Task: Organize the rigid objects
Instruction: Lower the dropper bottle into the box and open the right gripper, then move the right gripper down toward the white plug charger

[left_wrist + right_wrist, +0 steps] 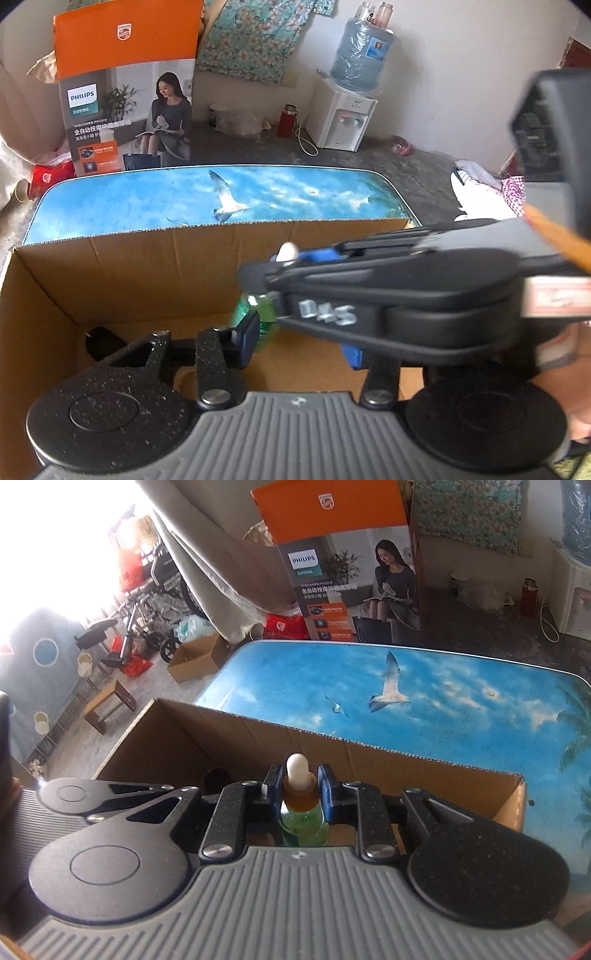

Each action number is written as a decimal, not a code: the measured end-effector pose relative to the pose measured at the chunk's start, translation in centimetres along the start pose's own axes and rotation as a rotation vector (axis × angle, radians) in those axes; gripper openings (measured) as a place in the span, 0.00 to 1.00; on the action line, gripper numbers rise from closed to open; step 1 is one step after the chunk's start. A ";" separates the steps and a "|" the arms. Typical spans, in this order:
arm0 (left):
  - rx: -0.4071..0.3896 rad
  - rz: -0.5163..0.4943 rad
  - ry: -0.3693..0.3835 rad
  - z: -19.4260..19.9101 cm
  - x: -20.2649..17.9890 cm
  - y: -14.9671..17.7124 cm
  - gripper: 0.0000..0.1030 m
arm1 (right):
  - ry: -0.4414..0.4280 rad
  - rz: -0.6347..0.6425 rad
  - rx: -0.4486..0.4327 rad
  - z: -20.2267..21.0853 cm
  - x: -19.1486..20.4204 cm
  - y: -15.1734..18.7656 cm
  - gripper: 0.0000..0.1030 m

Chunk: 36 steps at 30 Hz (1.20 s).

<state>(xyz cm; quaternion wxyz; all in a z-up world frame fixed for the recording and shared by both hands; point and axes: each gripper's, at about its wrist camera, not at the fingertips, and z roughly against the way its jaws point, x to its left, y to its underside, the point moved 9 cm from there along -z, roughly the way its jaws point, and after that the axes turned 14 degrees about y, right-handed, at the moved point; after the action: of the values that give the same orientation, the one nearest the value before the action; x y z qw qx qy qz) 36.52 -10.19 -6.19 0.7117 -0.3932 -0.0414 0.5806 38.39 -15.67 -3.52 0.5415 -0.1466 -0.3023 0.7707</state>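
Two blue pads of the right gripper (298, 788) clamp the amber collar of a dropper bottle (301, 814), just under its white rubber bulb; the green glass body hangs below the fingers, upright, over the open cardboard box (424, 771). The left gripper (299, 339) is spread wide, one blue pad (246, 338) near the bottle's body, the other mostly hidden behind the right gripper; it holds nothing.

Risks, as judged from this pose: the grip is narrow and high on the collar, so the heavier body may swing or slip through the pads if the hand tilts or jolts. Both tools crowd the same space above the box, and a collision between them could knock the bottle loose. Released from this height, glass might topple or crack on the box floor. A dark object (101, 341) lies in the box's far corner and could be struck.

Appearance: small, translucent green, rigid, smooth, with a soft bulb. The box stands on a sky-printed table (461, 686).
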 end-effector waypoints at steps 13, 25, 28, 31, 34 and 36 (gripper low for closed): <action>-0.031 -0.056 -0.023 2.9 -2.2 0.6 0.63 | 0.003 -0.073 -0.043 2.7 -0.7 -0.3 0.45; -0.126 -0.177 -0.004 12.6 -5.8 5.7 0.88 | -0.066 -0.262 -0.258 19.1 -3.3 7.4 0.47; -0.125 -0.213 0.020 14.4 -6.9 8.7 0.90 | -0.085 -0.307 -0.287 22.1 -3.2 10.7 0.47; -0.119 -0.244 0.044 15.3 -7.7 12.2 0.91 | -0.102 -0.351 -0.300 23.6 -2.7 14.3 0.47; -0.099 -0.252 0.065 15.2 -8.0 15.6 0.91 | -0.123 -0.402 -0.277 23.2 -1.7 17.6 0.47; -0.089 -0.258 0.071 14.6 -8.0 17.6 0.91 | -0.139 -0.431 -0.238 21.9 -0.7 19.5 0.47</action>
<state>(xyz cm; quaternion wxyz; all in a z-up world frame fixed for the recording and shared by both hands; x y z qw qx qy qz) 12.40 -9.31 -3.64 0.7635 -0.4360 -0.0920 0.4674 11.96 -27.55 1.16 0.6500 -0.0883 -0.4515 0.6048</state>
